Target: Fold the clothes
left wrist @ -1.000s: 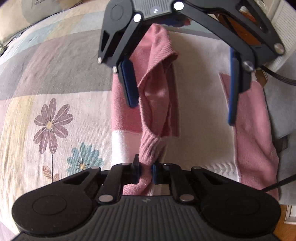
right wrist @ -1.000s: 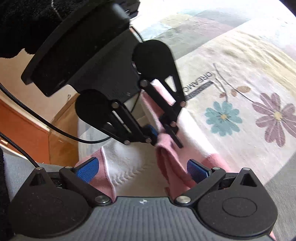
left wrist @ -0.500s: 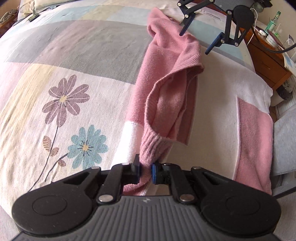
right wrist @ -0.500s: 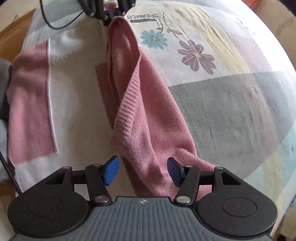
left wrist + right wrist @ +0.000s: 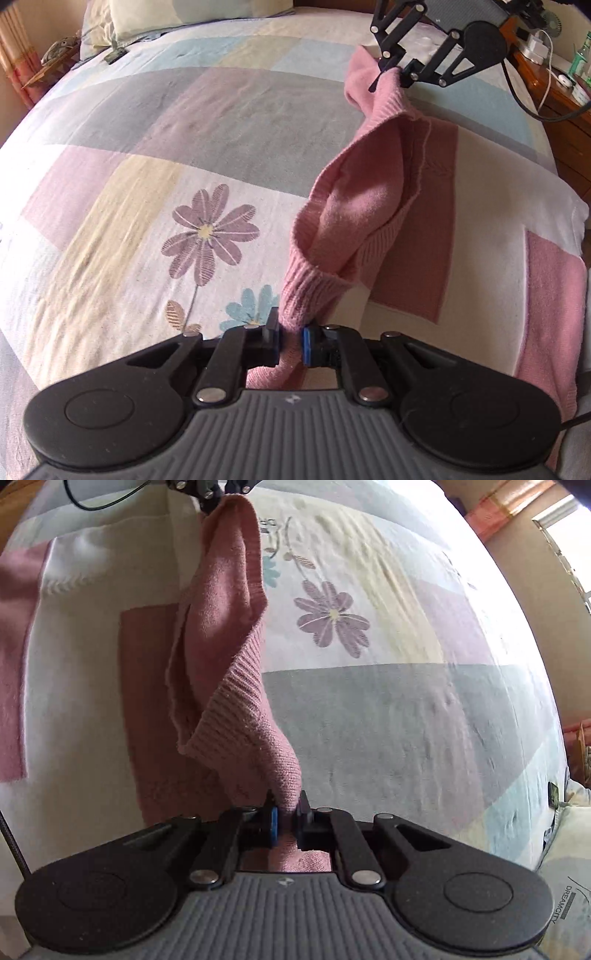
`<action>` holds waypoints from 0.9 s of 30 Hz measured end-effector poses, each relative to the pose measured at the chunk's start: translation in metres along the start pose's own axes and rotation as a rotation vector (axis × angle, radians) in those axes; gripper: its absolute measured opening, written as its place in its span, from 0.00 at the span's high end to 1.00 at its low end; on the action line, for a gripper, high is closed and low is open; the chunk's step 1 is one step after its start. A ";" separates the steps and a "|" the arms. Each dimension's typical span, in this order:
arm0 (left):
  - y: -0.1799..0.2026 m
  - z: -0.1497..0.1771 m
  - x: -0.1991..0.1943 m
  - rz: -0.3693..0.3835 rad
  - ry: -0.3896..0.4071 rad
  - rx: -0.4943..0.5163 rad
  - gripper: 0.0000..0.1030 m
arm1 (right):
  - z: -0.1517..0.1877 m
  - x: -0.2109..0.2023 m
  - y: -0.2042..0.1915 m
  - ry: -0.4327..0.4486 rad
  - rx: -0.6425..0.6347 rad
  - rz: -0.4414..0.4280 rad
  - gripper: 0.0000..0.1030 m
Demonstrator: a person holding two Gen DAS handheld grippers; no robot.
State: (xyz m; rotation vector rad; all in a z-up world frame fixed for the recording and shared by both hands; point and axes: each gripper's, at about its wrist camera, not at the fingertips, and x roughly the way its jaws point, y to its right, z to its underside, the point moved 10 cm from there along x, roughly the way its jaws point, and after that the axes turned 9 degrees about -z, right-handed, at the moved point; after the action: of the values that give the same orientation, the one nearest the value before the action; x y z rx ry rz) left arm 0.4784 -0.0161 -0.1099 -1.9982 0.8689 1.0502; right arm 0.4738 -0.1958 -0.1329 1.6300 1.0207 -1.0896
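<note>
A pink and white sweater (image 5: 487, 221) lies flat on the bed. Its pink sleeve (image 5: 362, 206) is lifted off it and hangs slack between my two grippers. My left gripper (image 5: 290, 341) is shut on the ribbed cuff end. In the left wrist view my right gripper (image 5: 391, 70) pinches the sleeve's far end above the sweater. In the right wrist view the right gripper (image 5: 284, 818) has its jaws closing, pads pressed on the pink sleeve (image 5: 221, 627). The left gripper (image 5: 218, 493) holds the other end at the top edge, over the sweater (image 5: 81, 672).
A patchwork bedspread (image 5: 207, 236) with flower prints covers the bed to the left of the sweater. Pillows (image 5: 184, 14) lie at the head. A wooden nightstand (image 5: 569, 110) with a bottle and cables stands past the bed's right edge.
The right gripper drew away from the left one, went to the sleeve's far end and shut on it. The sleeve is now lifted and stretched between both grippers.
</note>
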 end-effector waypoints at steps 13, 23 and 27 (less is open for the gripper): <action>-0.109 0.000 0.042 -0.281 -0.057 -0.344 0.83 | -0.019 0.047 0.122 0.054 0.385 0.208 0.70; -0.034 0.060 0.042 -0.137 -0.163 -0.531 0.72 | -0.021 0.060 0.036 0.110 0.661 -0.035 0.45; -0.061 0.087 0.050 -0.224 -0.145 -0.653 0.69 | -0.006 0.076 0.054 0.220 0.923 -0.036 0.34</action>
State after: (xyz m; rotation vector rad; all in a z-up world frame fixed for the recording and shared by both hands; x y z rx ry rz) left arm 0.5159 0.0751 -0.1731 -2.4271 0.2170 1.4475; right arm 0.5465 -0.1921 -0.1920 2.5054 0.6987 -1.5575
